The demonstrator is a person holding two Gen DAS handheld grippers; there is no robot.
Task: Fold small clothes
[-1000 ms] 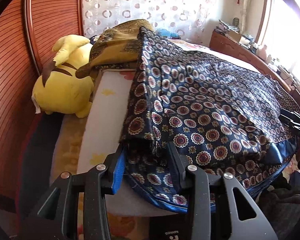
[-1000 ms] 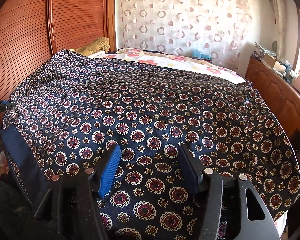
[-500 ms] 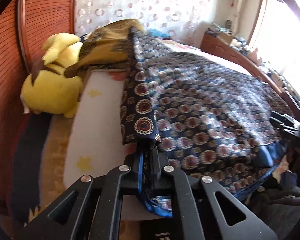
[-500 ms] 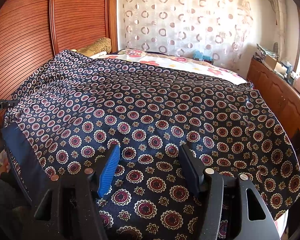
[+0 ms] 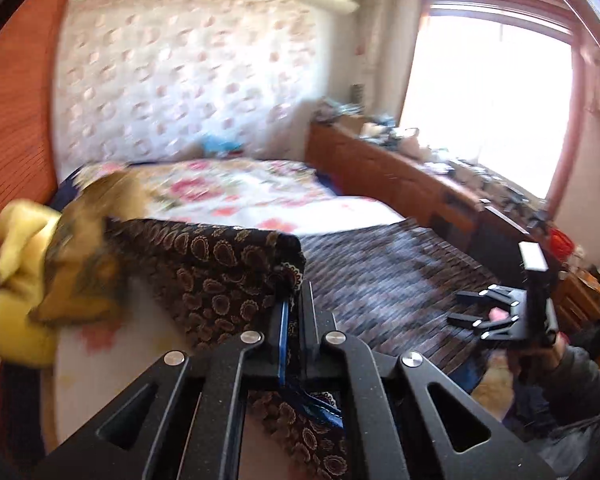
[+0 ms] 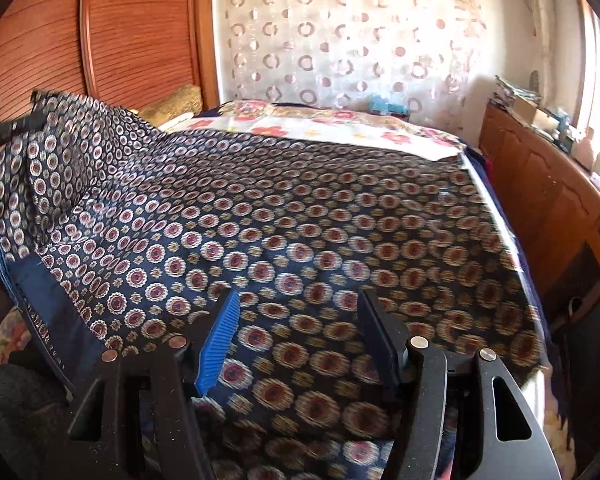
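A dark blue patterned cloth [image 6: 300, 224] with red and cream circles lies spread over the bed. My left gripper [image 5: 294, 300] is shut on its left edge and holds that corner [image 5: 220, 256] lifted, so the darker underside faces the camera. In the right wrist view the raised corner [image 6: 60, 140] hangs from the left gripper [image 6: 16, 126] at the far left. My right gripper [image 6: 298, 320] hovers open just above the near part of the cloth, nothing between its fingers. It also shows in the left wrist view as the right gripper [image 5: 488, 316], held by a hand.
A yellow plush toy [image 5: 16, 280] and a brownish cushion [image 5: 96, 240] lie at the bed's left. Floral bedding [image 6: 332, 124] covers the far end. A wooden sideboard [image 6: 540, 196] with clutter runs along the right. A wooden wardrobe [image 6: 132, 32] stands behind.
My left gripper closed on the cloth's left edge, then rose and swung, lifting that corner off the bed. The right gripper stayed open and shifted slightly.
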